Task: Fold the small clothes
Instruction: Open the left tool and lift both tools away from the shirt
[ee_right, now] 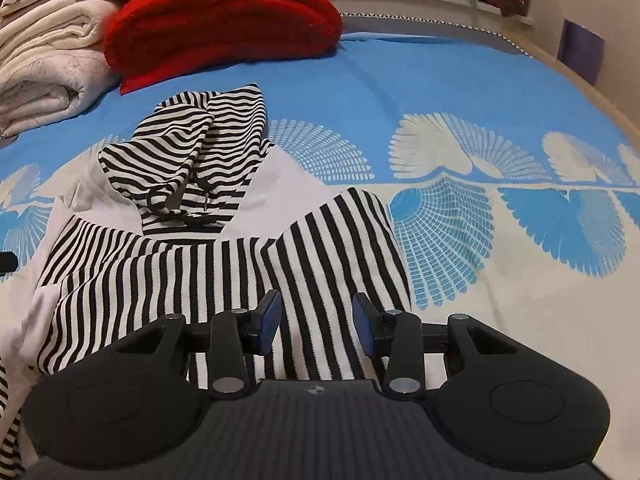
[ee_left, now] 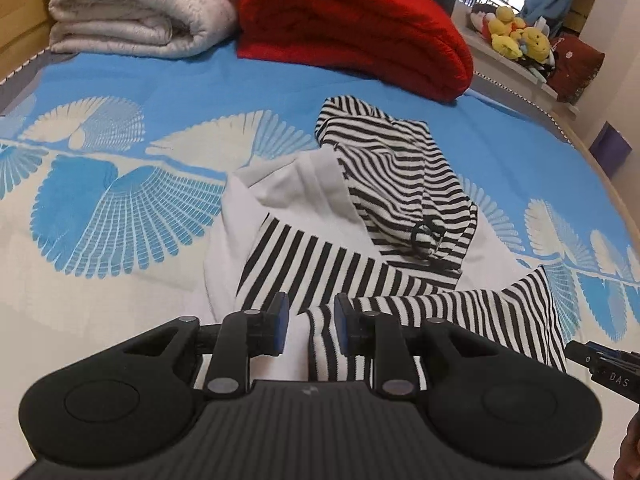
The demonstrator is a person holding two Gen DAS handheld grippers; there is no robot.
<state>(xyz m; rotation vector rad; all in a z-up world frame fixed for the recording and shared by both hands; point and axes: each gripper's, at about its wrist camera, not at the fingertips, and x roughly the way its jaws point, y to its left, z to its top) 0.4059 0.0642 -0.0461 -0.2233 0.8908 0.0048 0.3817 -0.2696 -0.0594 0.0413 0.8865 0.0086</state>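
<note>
Left wrist view looks down on a striped hooded top [ee_left: 400, 184] lying crumpled on the bed [ee_left: 120, 80], roughly in the middle of its blue and white spread, hood toward the far edge. The left hand-held gripper [ee_left: 311, 322] hangs over the near hem with its jaws narrowly parted; a fold of striped cloth stands between the blue pads, though I cannot tell whether they press on it. From the right wrist view, the right hand-held gripper [ee_right: 316, 320] has its jaws moderately apart above the striped cloth [ee_right: 328, 248], the pads clear of it. A red blanket [ee_left: 352, 28] and a folded white blanket [ee_left: 136, 12] sit along the bed's far edge.
</note>
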